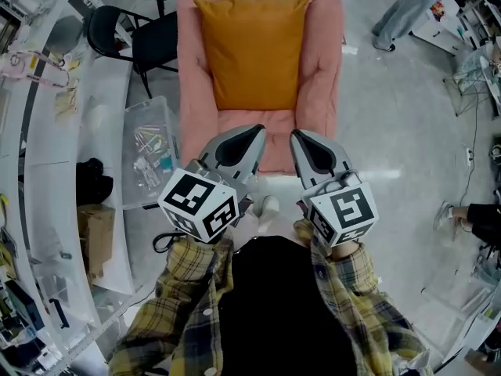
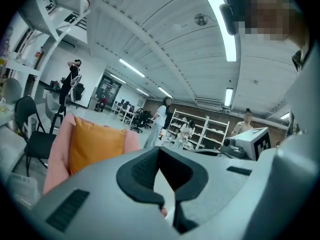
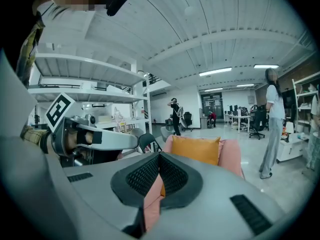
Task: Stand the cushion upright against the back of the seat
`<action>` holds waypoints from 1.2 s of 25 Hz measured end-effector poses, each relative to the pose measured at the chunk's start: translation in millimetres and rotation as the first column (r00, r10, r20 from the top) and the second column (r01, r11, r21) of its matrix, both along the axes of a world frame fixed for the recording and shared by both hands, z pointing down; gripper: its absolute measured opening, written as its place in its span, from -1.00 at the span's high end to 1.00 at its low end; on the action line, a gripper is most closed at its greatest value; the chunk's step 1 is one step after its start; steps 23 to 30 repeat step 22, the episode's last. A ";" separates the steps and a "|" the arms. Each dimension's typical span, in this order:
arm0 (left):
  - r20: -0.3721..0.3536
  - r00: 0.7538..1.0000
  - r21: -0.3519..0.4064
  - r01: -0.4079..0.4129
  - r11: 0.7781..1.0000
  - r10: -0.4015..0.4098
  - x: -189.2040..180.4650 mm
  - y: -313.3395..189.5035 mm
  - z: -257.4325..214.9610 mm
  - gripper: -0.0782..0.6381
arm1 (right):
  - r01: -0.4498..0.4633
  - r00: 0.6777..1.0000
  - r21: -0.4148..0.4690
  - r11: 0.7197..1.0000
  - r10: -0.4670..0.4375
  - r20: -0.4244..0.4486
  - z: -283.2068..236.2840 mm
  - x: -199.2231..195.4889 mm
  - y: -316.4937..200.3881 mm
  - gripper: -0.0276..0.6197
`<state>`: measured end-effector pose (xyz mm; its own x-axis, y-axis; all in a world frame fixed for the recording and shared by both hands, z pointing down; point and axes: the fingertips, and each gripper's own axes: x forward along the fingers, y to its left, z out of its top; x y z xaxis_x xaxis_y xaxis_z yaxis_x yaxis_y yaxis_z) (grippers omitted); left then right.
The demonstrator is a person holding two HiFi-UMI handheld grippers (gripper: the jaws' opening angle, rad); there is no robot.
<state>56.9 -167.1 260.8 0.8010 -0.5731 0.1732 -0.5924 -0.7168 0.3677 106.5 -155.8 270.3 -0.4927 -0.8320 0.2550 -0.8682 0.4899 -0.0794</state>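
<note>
An orange cushion [image 1: 254, 49] stands upright against the back of a pink armchair [image 1: 317, 92]; it also shows in the left gripper view [image 2: 95, 141] and the right gripper view [image 3: 196, 149]. My left gripper [image 1: 254, 135] hovers over the front edge of the seat, shut and empty, its jaws meeting at the tip [image 2: 160, 151]. Beside it my right gripper [image 1: 301, 139] points the same way, shut with nothing between its pads [image 3: 159, 159]. Both are well short of the cushion. Each gripper shows in the other's view.
A black chair [image 1: 125, 34] and a clear plastic bin [image 1: 149, 151] stand left of the armchair. A curved white desk [image 1: 47, 171] runs along the left, with a cardboard box [image 1: 94, 229] under it. People stand at the top right [image 1: 407, 10] and at the right edge [image 1: 470, 218].
</note>
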 end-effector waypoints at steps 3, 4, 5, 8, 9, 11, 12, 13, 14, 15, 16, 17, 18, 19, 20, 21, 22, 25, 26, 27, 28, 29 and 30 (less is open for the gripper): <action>0.004 1.000 0.008 0.006 1.000 -0.006 1.4 -2.2 -2.0 0.77 | 0.009 1.000 0.007 1.000 -0.009 0.004 -1.9 1.3 -2.4 0.86; 0.007 1.000 0.013 0.009 1.000 -0.009 2.4 -2.1 -3.3 0.77 | 0.009 1.000 0.008 1.000 -0.009 0.006 -2.4 3.1 -2.7 0.86; 0.010 1.000 0.018 0.012 1.000 -0.012 3.4 -1.9 -4.4 0.77 | 0.007 1.000 0.010 1.000 -0.007 0.008 -2.9 5.4 -2.7 0.86; 0.012 1.000 0.024 0.020 1.000 -0.020 5.4 -2.0 -5.7 0.77 | 0.003 1.000 0.015 1.000 -0.004 0.009 -4.1 10.5 -2.2 0.86; 0.012 1.000 0.025 0.022 0.999 -0.022 5.6 -2.2 -5.7 0.77 | 0.005 1.000 0.016 1.000 -0.005 0.009 -4.1 10.8 -2.2 0.86; 0.011 1.000 0.027 0.022 0.999 -0.022 6.0 -2.4 -5.8 0.77 | 0.008 1.000 0.018 1.000 -0.008 0.008 -3.9 10.4 -2.2 0.86; 0.010 1.000 0.028 0.021 0.999 -0.021 6.6 -2.6 -6.2 0.77 | 0.008 1.000 0.019 1.000 -0.008 0.008 -4.1 10.3 -2.3 0.86; 0.008 1.000 0.030 0.021 0.999 -0.021 7.2 -2.9 -6.9 0.77 | 0.009 1.000 0.020 1.000 -0.009 0.008 -4.5 10.3 -2.3 0.86; 0.007 1.000 0.032 0.022 0.999 -0.022 7.6 -3.3 -7.9 0.77 | 0.009 1.000 0.020 1.000 -0.010 0.007 -4.9 10.4 -2.2 0.86; 0.006 1.000 0.034 0.023 0.999 -0.023 7.8 -3.8 -8.9 0.77 | 0.011 1.000 0.020 1.000 -0.011 0.005 -4.9 10.5 -1.9 0.86; 0.005 1.000 0.035 0.024 0.999 -0.025 7.9 -4.1 -9.7 0.77 | 0.012 1.000 0.018 1.000 -0.012 0.003 -4.7 10.5 -1.4 0.86; 0.004 1.000 0.036 0.025 0.999 -0.025 8.0 -4.3 -10.2 0.77 | 0.014 1.000 0.017 1.000 -0.014 0.000 -4.4 10.4 -0.8 0.86; 0.004 1.000 0.037 0.026 0.999 -0.026 8.3 -4.2 -10.5 0.77 | 0.017 1.000 0.018 1.000 -0.017 -0.003 -4.4 10.1 -0.1 0.86; 0.004 1.000 0.037 0.026 0.999 -0.026 8.7 -4.1 -10.6 0.77 | 0.020 1.000 0.020 1.000 -0.020 -0.006 -4.6 9.9 0.7 0.86; 0.006 1.000 0.038 0.027 0.999 -0.027 9.2 -4.0 -10.6 0.77 | 0.022 1.000 0.022 1.000 -0.022 -0.009 -4.8 10.0 1.3 0.86; 0.008 1.000 0.039 0.028 0.999 -0.028 9.8 -4.1 -10.6 0.77 | 0.022 1.000 0.024 0.999 -0.022 -0.012 -5.0 10.3 1.9 0.86; 0.010 1.000 0.040 0.028 0.999 -0.029 10.3 -4.1 -10.6 0.77 | 0.023 1.000 0.024 0.999 -0.022 -0.014 -5.3 10.8 2.4 0.86; 0.010 1.000 0.040 0.028 0.999 -0.029 10.3 -4.1 -10.6 0.77 | 0.023 1.000 0.024 0.999 -0.022 -0.014 -5.3 10.8 2.4 0.86; 0.010 1.000 0.040 0.028 0.999 -0.029 10.3 -4.1 -10.6 0.77 | 0.023 1.000 0.024 0.999 -0.022 -0.014 -5.3 10.8 2.4 0.86; 0.010 1.000 0.040 0.028 0.999 -0.029 10.3 -4.1 -10.6 0.77 | 0.023 1.000 0.024 0.999 -0.022 -0.014 -5.3 10.8 2.4 0.86; 0.010 1.000 0.040 0.028 0.999 -0.029 10.3 -4.1 -10.6 0.77 | 0.023 1.000 0.024 0.999 -0.022 -0.014 -5.3 10.8 2.4 0.86; 0.010 1.000 0.040 0.028 0.999 -0.029 10.3 -4.1 -10.6 0.77 | 0.023 1.000 0.024 0.999 -0.022 -0.014 -5.3 10.8 2.4 0.86; 0.010 1.000 0.040 0.028 0.999 -0.029 10.3 -4.1 -10.6 0.77 | 0.023 1.000 0.024 0.999 -0.022 -0.014 -5.3 10.8 2.4 0.86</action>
